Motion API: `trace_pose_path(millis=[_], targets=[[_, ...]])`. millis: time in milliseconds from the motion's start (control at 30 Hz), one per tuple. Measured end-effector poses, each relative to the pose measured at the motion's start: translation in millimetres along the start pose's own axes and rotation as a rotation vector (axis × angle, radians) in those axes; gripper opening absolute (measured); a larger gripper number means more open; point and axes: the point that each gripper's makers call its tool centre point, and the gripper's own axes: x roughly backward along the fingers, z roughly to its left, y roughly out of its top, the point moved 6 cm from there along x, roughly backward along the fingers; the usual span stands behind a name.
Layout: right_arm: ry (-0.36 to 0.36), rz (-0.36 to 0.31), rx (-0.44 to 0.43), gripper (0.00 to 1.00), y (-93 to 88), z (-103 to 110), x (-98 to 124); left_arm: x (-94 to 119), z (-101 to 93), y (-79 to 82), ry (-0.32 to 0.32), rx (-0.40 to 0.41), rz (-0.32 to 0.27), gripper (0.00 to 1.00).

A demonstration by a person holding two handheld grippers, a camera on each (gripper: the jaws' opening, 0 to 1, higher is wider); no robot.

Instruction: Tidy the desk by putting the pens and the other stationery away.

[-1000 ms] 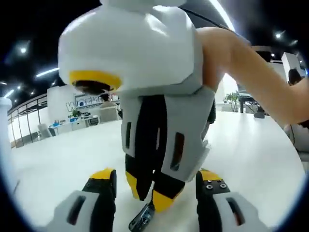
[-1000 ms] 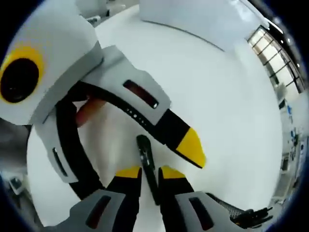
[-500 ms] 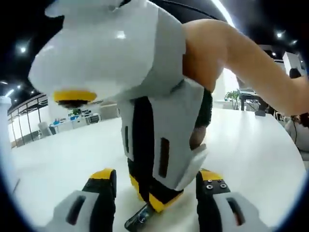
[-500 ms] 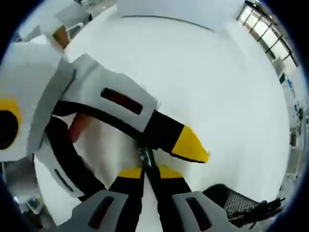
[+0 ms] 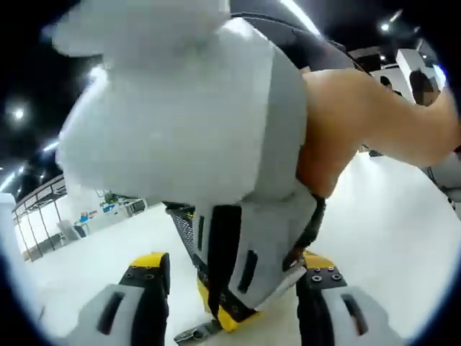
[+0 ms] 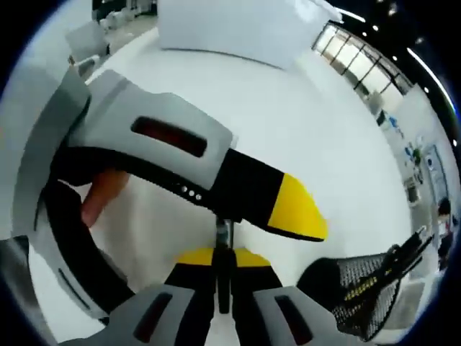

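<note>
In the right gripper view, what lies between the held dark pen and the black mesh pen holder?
Bare white desk lies between dark pen and black mesh pen holder, in the right gripper view.

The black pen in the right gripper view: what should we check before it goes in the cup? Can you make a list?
1. Right hand-held gripper pinching the black pen: ok, its yellow tips close on it.
2. Left hand-held gripper out of the way: not ok, one yellow tip sits right over the pen.
3. Left hand-held gripper holding anything: ok, open, with the pen's end low between its jaws.
4. Mesh pen cup close by: ok, just beside the pen, with pens in it.
5. Room in the cup: cannot tell.
6. White desk under the pen bare: ok.
</note>
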Motion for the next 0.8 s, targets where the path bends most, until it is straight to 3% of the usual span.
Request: trace_pose_path(millis=[100,133,267,367,500,533,667,700,767,800], targets=[[0.006,-0.055,-0.067,0.05,-6.1,5,10,5,5.7,5.0,0.032,-0.009,-0.023,0.71],[0.010,-0.116,-0.101,0.05,-5.8,4,16,5,9.2,7.3,0.031,-0.007,-0.032,0.73],[0.020,-0.194,-0.164,0.05,-18.1,-2,30,4,-3.0,11.1,0.019,-0.057,-0.038,0.71],[0.010,-0.274,-0.208,0.05,-26.0,-7,40,4,-7.5,9.6,0.003,-0.044,-0.034,0.73],[0.017,-0.396,-0.318,0.05,-39.7,-8,50,8,-6.3,14.7,0.027,-0.059,-0.050,0.78],[0.017,-0.444,-0.398,0.05,-42.8,-11,51,7,-5.7,14.9,0.026,-0.061,-0.048,0.79],[0.063,-0.692,-0.546,0.05,-51.2,-15,57,6,0.7,9.8,0.024,-0.044,-0.032,0.79],[0.070,-0.688,-0.538,0.05,-55.3,-14,58,5,1.3,7.5,0.019,-0.029,-0.023,0.79],[0.021,-0.738,-0.564,0.05,-57.0,-21,65,4,2.2,4.7,0.014,-0.009,-0.017,0.79],[0.030,-0.769,-0.563,0.05,-55.7,-19,71,3,2.1,3.7,0.013,-0.006,-0.014,0.78]])
